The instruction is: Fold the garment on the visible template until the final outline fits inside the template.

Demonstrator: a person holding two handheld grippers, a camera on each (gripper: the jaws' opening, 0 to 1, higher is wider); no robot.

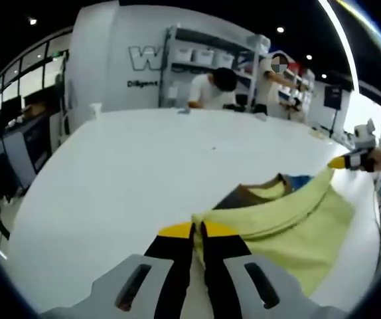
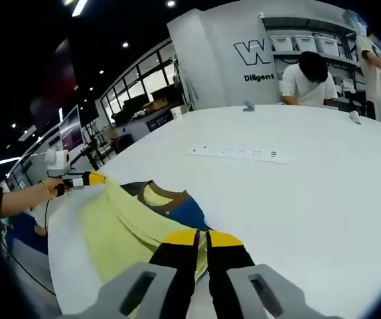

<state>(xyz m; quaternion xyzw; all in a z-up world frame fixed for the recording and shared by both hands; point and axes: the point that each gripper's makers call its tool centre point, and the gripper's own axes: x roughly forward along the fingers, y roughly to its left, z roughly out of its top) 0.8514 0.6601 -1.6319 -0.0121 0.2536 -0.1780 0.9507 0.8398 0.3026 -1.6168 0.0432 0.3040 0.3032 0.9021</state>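
A pale yellow garment (image 1: 290, 222) with a brown collar (image 1: 243, 195) and a blue part (image 1: 300, 181) lies stretched over the white table (image 1: 151, 173). My left gripper (image 1: 198, 230) is shut on the garment's near edge. The right gripper (image 1: 344, 160), held by a hand, pinches the far corner and pulls the cloth taut. In the right gripper view the same garment (image 2: 121, 226) runs from my right gripper (image 2: 201, 238), shut on its edge, to the left gripper (image 2: 89, 178) at the other corner. The brown collar (image 2: 160, 195) and the blue part (image 2: 189, 214) lie between them.
A white strip with small dark marks (image 2: 240, 154) lies flat on the table (image 2: 310, 199) beyond the garment. People (image 1: 210, 90) stand at the table's far edge before shelves of bins (image 1: 207, 56). Desks and monitors (image 1: 18, 143) line the left side.
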